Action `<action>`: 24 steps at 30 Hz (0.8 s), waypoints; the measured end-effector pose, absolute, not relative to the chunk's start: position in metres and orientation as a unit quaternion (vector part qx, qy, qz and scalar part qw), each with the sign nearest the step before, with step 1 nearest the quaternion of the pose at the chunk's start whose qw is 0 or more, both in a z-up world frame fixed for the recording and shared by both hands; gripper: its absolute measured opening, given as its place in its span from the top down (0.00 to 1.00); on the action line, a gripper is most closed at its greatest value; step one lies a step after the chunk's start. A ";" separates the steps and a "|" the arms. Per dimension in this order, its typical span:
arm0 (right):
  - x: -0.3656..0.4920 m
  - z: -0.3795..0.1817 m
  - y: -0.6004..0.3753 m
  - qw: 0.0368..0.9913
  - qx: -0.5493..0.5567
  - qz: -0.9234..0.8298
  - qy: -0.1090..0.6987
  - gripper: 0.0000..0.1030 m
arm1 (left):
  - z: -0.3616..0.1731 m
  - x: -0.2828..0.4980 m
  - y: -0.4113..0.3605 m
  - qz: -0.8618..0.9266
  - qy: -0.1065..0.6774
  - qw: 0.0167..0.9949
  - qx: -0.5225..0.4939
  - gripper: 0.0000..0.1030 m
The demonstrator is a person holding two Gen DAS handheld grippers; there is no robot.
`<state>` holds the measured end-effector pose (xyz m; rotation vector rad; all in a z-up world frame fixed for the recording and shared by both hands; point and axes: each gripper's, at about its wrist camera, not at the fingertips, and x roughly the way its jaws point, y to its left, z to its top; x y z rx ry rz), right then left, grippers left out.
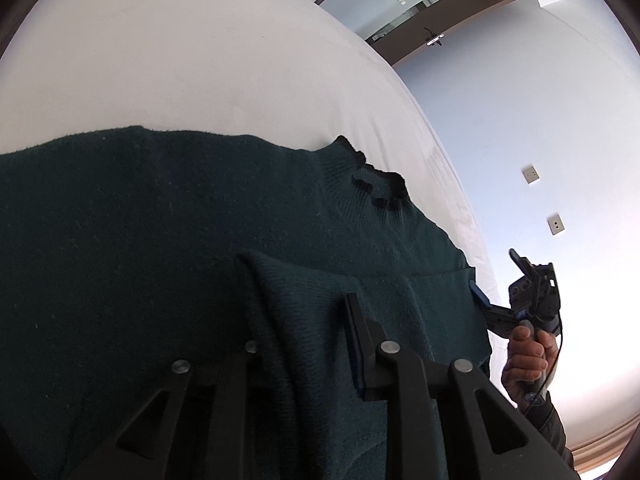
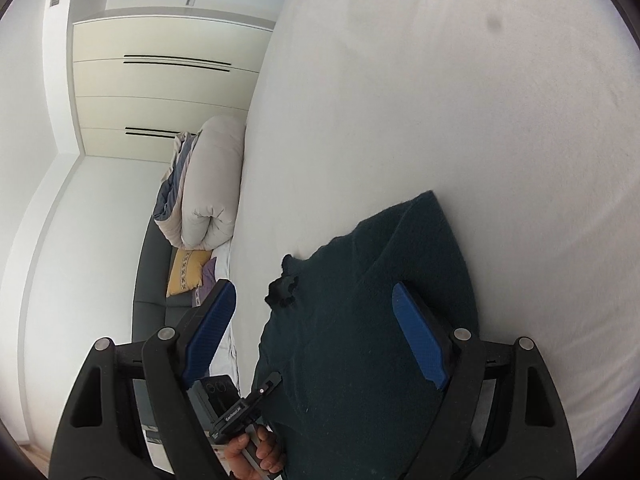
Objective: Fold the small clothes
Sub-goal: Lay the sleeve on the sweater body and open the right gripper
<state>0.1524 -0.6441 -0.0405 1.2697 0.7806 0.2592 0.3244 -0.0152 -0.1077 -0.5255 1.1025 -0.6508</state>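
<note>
Left wrist view: dark green sweater spread on white bed, filling lower left and centre of frame, left tool narrow with a sweater fold between its fingers, grip uncertain; right wrist view: right tool wide, nothing held, sweater lower centre.

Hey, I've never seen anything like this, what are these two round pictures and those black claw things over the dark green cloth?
A person holds a hand-held gripper in each hand, and each carries a fisheye camera looking along its jaws. One picture comes from the left gripper, the other from the right gripper. A dark green knit sweater lies on a white bed. A fold of the sweater sits between the left jaws, which are nearly closed; whether they still pinch it is unclear. The right jaws stand wide open and hold nothing.
</note>
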 end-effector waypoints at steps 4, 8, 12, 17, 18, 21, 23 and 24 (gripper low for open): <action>0.149 -0.043 -0.643 0.723 0.575 0.138 0.358 0.23 | -0.095 0.318 -0.017 -0.300 0.500 0.781 -0.225 0.46; 0.123 -0.044 -0.632 0.723 0.552 0.167 0.381 0.23 | -0.084 0.308 -0.021 -0.280 0.492 0.800 -0.200 0.18; 0.086 -0.047 -0.628 0.720 0.547 0.179 0.386 0.23 | -0.079 0.299 -0.017 -0.255 0.488 0.816 -0.179 0.18; 0.041 -0.048 -0.616 0.715 0.535 0.192 0.406 0.22 | -0.078 0.288 0.006 -0.235 0.487 0.817 -0.199 0.18; 0.032 -0.048 -0.614 0.717 0.532 0.189 0.410 0.22 | -0.075 0.283 0.011 -0.230 0.484 0.820 -0.200 0.18; 0.005 -0.042 -0.611 0.717 0.546 0.188 0.391 0.22 | -0.066 0.257 0.032 -0.219 0.469 0.831 -0.206 0.17; -0.016 -0.036 -0.606 0.714 0.567 0.194 0.363 0.22 | -0.061 0.234 0.056 -0.213 0.453 0.835 -0.229 0.17; -0.027 -0.034 -0.600 0.711 0.574 0.200 0.353 0.22 | -0.059 0.222 0.070 -0.206 0.445 0.837 -0.244 0.16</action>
